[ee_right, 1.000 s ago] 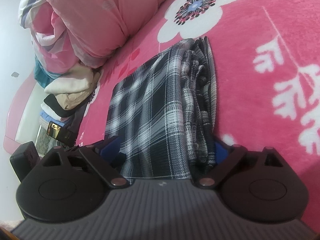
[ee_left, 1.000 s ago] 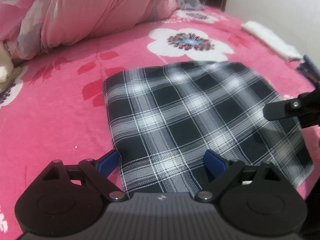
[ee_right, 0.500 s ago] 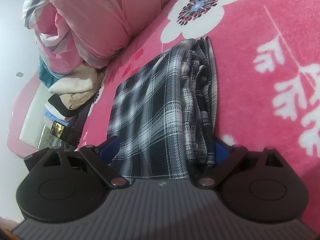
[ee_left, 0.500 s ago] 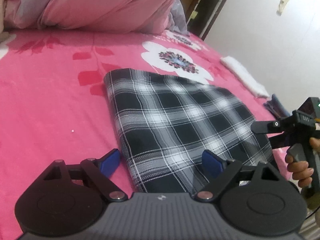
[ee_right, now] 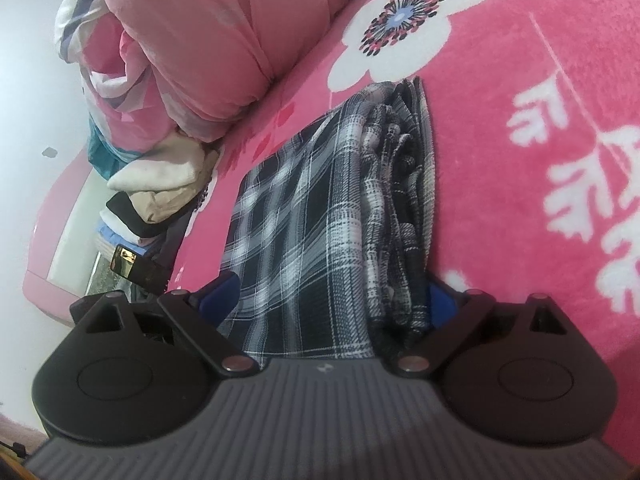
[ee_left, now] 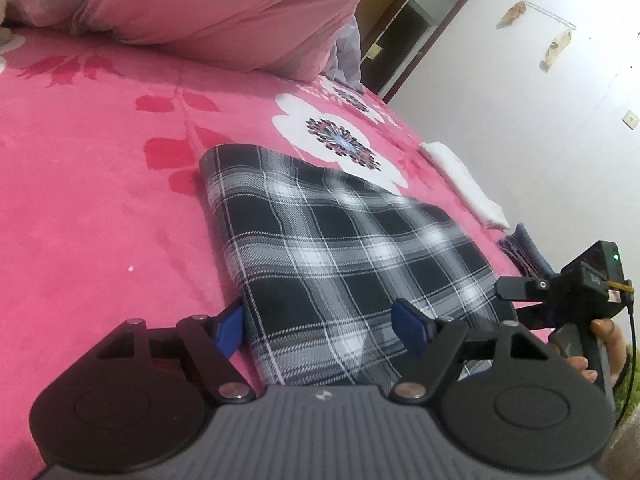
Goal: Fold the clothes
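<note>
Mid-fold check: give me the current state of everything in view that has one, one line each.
Plaid garment: folded into a rectangle, lying flat on the bed.
Left gripper: open, straddling the garment's near edge.
Right gripper: open, fingers either side of the garment's layered edge.
White towel: folded, beside the wall.
Quilt: bunched up.

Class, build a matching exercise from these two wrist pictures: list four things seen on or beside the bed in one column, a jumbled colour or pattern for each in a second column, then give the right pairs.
Things:
1. folded garment
2. blanket
3. folded towel
4. quilt

Looks:
A. plain white
B. bright pink with white flowers
C. black and white plaid
D. pale pink, bunched in a heap

Pairs: 1-C, 2-B, 3-A, 4-D
</note>
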The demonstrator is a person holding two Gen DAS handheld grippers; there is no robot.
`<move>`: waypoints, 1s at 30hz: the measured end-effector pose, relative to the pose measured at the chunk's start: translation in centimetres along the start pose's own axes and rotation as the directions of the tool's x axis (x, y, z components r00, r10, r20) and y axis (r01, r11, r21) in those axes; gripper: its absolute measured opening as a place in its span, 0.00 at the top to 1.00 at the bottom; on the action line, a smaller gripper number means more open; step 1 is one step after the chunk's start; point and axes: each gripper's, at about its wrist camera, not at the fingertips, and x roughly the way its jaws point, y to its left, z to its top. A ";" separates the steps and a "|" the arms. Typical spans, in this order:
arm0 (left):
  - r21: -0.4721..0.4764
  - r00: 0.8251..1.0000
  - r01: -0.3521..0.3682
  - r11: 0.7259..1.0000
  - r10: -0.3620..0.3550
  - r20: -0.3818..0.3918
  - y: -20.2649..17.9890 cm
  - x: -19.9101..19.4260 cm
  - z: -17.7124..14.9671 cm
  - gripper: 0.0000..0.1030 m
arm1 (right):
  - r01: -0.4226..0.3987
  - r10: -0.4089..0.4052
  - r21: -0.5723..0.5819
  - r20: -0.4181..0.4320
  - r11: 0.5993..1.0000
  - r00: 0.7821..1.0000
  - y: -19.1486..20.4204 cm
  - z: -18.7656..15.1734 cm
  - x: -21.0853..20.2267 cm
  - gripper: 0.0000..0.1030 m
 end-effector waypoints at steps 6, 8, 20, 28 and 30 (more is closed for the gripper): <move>-0.028 0.999 0.036 0.999 -0.037 -0.001 1.0 0.9 0.7 0.34 | -0.020 0.019 0.048 0.008 0.999 1.000 -0.8 0.6 -0.2 0.14; -0.039 0.999 0.050 0.998 -0.051 -0.004 1.4 1.3 1.1 0.37 | -0.029 0.029 0.056 0.007 0.998 1.000 -1.1 0.8 -0.2 0.16; -0.105 0.990 0.135 0.985 -0.138 -0.020 3.0 4.0 3.0 0.44 | -0.090 0.092 0.030 -0.051 0.995 0.994 -2.1 4.0 2.1 0.16; -0.103 0.986 0.163 0.981 -0.164 -0.010 3.4 4.6 3.2 0.47 | -0.141 0.140 -0.007 -0.100 0.990 0.985 -2.1 6.3 4.1 0.19; -0.099 0.986 0.167 0.981 -0.169 -0.007 3.4 4.7 3.2 0.48 | -0.154 0.151 -0.020 -0.119 0.988 0.981 -2.2 6.8 4.6 0.20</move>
